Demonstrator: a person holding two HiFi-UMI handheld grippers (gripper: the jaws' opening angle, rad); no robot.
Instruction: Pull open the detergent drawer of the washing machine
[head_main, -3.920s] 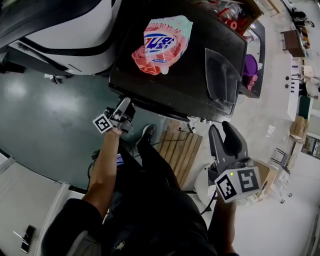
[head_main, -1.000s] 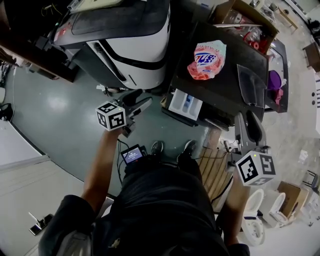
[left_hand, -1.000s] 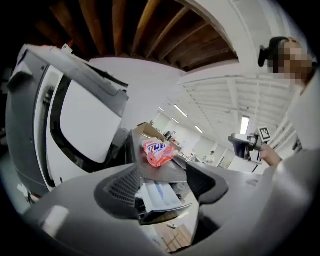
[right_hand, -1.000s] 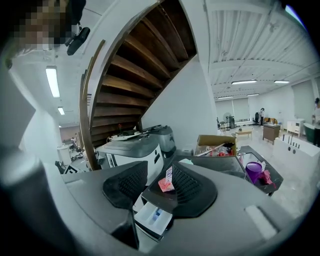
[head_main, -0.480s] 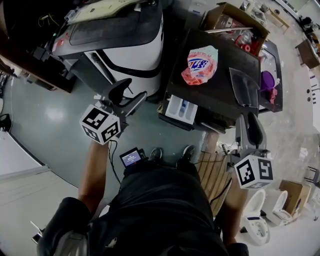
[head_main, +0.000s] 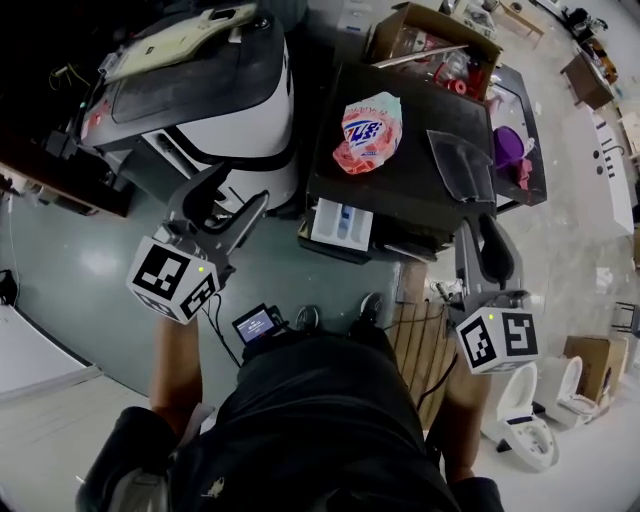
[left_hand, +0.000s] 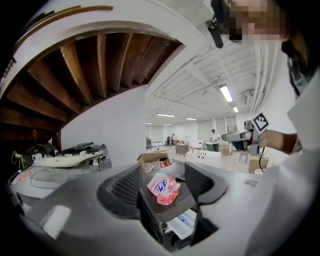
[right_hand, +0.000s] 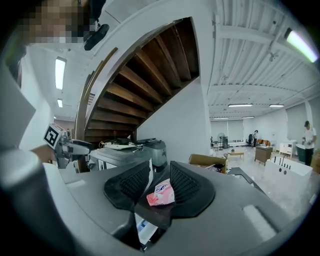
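Status: drawer (head_main: 340, 222) looks already pulled out of the washer (head_main: 420, 185) front, white tray w/ a blue bit inside. It sits ahead of + below the left hand-held gripper (head_main: 243, 190), off toward its right jaw, near but not touching. From the right hand-held gripper (head_main: 478, 235) it's ahead, low and to the left, well apart.

Jaws: left ones are spread and closing, nothing btwn them, only far bg. Right ones are spread, also empty.

Risks, imo:
- Drawer hangs out w/ no support. A left-hand swing down/right could clip it → bent runner or tray popped out of its slot.
- Any further pull prob overshoots the stop, same result.
- Bag (head_main: 368, 130) lies on the washer top, behind + above the drawer. A jolt to the washer could slide it fwd into the open tray.
- 2nd machine (head_main: 230, 90) stands just ahead of the left hand-held gripper, so a push fwd bumps it.

Views:
- Head view: the only one w/ both hand-held grippers + drawer together, so clearance and how far the tray sticks out read there.
- Left gripper view: drawer low btwn the jaws, seen from the front. It also shows the other hand-held gripper side-on at far right.
- Right gripper view: only a sliver of drawer under the jaws. It shows stairs (right_hand: 145, 75) and room depth, both absent from head view.
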